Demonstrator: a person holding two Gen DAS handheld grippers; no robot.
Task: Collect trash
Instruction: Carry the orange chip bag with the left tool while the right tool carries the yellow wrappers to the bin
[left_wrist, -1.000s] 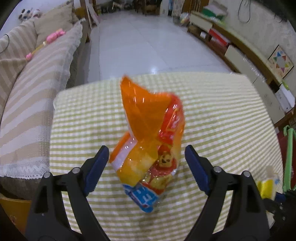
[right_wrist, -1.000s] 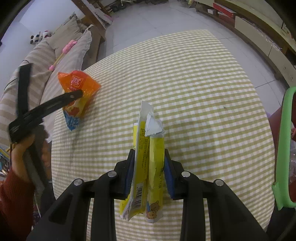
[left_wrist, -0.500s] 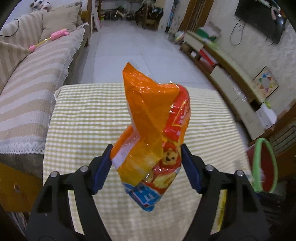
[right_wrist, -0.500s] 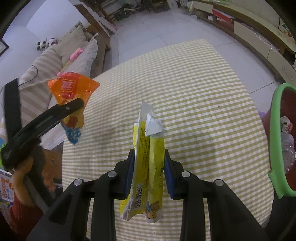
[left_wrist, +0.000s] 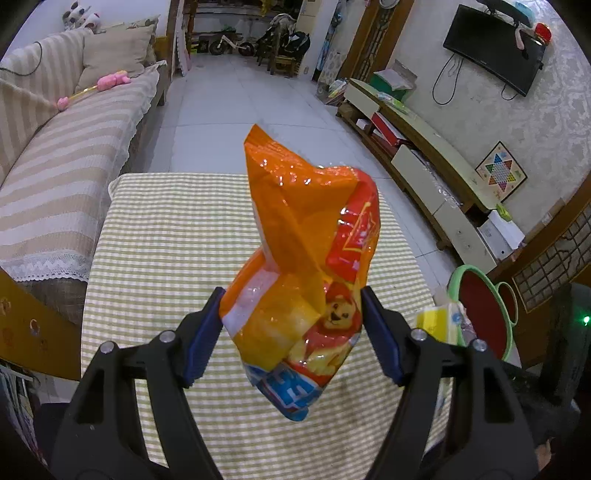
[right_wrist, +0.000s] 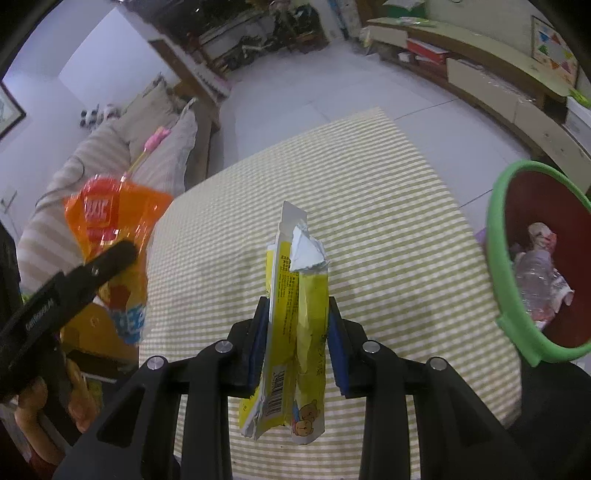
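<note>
Both wrappers higher, nearer bin

- This is a living room in a home.
- A long sofa with a striped beige cover and lace edging runs along the left, with cushions, a pink toy and a plush animal on it.
- A low table under a yellow-green checked cloth stands just beside the sofa.
- On the right wall hangs a flat television (its cable dangling below), above a long low cabinet.
- A Chinese checkers board leans against that wall.
- At the far end, past the white tiled floor, a child's balance bike is parked.
- A red bin with a green rim sits right of the table.
</note>
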